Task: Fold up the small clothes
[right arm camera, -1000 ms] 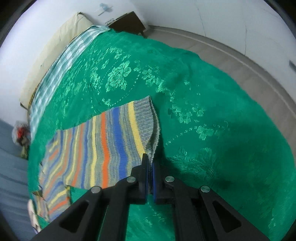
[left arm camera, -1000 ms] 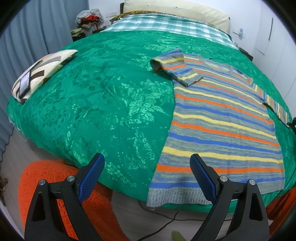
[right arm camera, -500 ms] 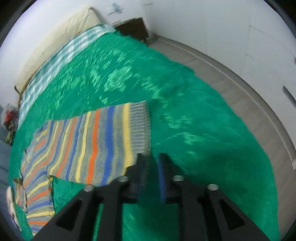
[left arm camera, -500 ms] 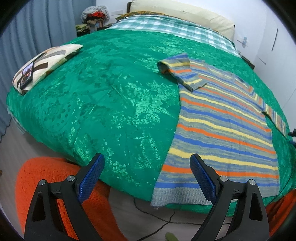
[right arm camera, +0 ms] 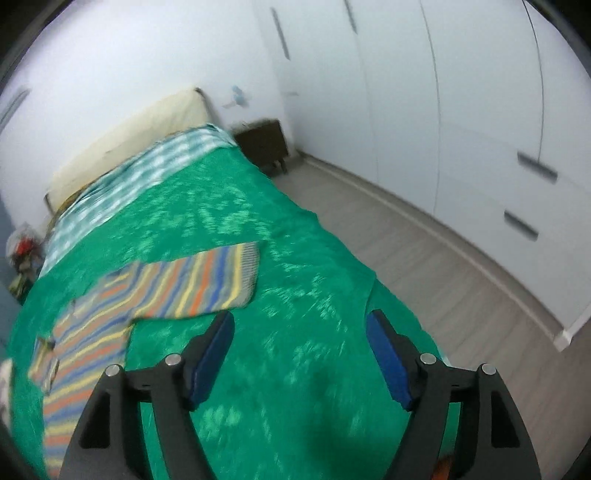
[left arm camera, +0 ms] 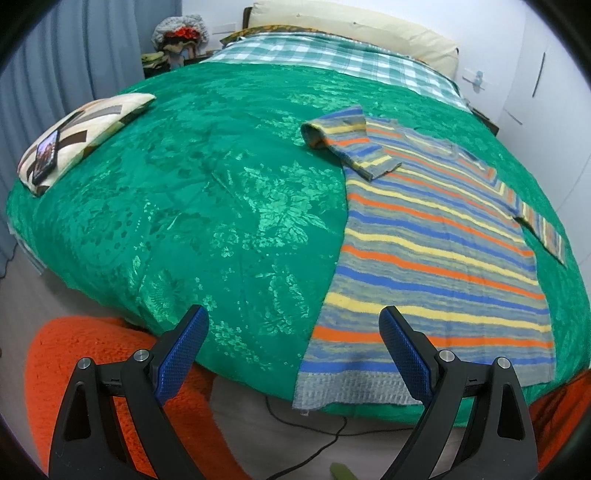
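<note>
Lying flat on the green bedspread [left arm camera: 207,206], right half of the left wrist view: striped knit sweater [left arm camera: 436,258], hem at the near bed edge, hanging slightly over it, collar toward the upper right. Near sleeve folded in across the chest at upper centre; far sleeve stretched out flat toward the right edge of the frame. Left tongs [left arm camera: 293,345] at bottom centre, jaws spread wide, nothing between the blue pads [left arm camera: 184,350]; right-hand pad seen over the sweater's hem, left-hand pad over bare bedspread, touching or not cannot be told. Patterned cushion [left arm camera: 85,136] at the left edge of the bed, with a phone [left arm camera: 46,157] resting on it. Checked blanket [left arm camera: 332,59] and cream pillow [left arm camera: 354,33] across the top of the frame. Orange rug [left arm camera: 74,369] on the floor at lower left, a dark cable [left arm camera: 325,439] trailing below the bed edge. Blurred in the right wrist view: right tongs [right arm camera: 299,354] at bottom centre, jaws just having been opening, now standing wide apart and empty, only green bedspread seen between the pads. Same sweater at left centre of that frame, one sleeve laid out toward the middle, clear of the tongs. White wardrobe doors [right arm camera: 461,110] filling the upper right, grey floor [right arm camera: 443,258] beneath, dark bedside cabinet [right arm camera: 264,142] beside the head of the bed.
</note>
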`<action>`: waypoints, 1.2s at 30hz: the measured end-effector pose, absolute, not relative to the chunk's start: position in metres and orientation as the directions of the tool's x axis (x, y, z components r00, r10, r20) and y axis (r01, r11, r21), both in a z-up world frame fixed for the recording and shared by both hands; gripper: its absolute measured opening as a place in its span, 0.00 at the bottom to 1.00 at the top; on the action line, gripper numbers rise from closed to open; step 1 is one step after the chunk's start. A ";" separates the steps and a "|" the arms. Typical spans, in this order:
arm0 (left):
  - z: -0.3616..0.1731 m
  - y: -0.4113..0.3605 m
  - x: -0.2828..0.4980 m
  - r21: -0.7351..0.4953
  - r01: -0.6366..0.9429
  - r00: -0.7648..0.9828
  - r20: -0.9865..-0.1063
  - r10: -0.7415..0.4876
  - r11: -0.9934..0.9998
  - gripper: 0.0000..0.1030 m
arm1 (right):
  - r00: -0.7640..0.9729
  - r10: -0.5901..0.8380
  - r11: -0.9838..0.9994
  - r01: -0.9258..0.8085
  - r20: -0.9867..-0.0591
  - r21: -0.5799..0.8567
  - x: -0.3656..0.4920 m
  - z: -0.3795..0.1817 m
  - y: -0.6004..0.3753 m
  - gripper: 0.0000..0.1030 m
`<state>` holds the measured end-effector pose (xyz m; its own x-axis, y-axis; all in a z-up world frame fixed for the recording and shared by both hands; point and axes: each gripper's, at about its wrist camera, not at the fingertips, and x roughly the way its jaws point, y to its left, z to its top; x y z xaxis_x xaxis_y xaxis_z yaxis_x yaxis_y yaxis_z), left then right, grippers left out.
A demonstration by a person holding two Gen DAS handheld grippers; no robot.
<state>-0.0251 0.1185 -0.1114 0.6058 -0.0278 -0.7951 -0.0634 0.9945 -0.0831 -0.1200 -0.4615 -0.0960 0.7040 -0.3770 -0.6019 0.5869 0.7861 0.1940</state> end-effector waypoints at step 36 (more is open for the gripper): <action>-0.112 0.120 -0.027 -0.087 -0.068 0.612 -0.790 -0.027 0.994 0.92 | 0.747 -0.354 0.876 0.476 -0.563 0.082 -0.121 -0.107 -0.398 0.75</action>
